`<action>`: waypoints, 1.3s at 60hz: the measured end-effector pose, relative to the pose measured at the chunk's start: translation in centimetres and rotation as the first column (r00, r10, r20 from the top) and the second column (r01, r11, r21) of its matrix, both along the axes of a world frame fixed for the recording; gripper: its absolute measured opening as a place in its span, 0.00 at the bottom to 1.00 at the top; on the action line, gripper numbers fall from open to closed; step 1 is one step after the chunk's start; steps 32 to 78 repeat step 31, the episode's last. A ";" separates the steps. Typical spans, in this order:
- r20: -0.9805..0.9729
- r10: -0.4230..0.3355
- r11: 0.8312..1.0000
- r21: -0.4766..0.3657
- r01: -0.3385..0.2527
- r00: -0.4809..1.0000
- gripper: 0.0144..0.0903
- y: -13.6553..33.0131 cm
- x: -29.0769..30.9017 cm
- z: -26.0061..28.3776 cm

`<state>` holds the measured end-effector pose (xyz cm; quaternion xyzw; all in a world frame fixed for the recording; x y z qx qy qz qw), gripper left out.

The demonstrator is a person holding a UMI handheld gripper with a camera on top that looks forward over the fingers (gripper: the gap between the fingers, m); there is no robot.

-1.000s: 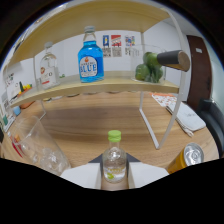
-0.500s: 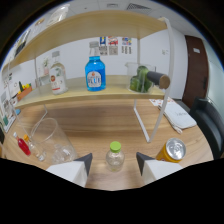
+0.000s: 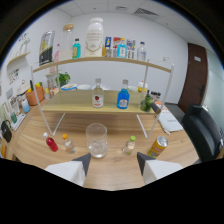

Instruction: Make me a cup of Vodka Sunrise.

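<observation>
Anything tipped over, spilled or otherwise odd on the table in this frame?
Only the yellow can, which looks tilted beside the small green-capped bottle. No spill shows. The glass stands upright just beyond the open, empty claw.

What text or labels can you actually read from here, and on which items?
None can be read.
Blue bottle: label too blurred.
Clear bottle with a red label: too blurred.
Orange can: print too small.
Top-shelf bottles and boxes: lettering too small.
</observation>
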<state>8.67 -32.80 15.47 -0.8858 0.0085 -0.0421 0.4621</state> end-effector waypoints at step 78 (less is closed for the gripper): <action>-0.023 -0.008 1.000 -0.012 0.008 1.000 0.95 -1.2 -3.6 0.5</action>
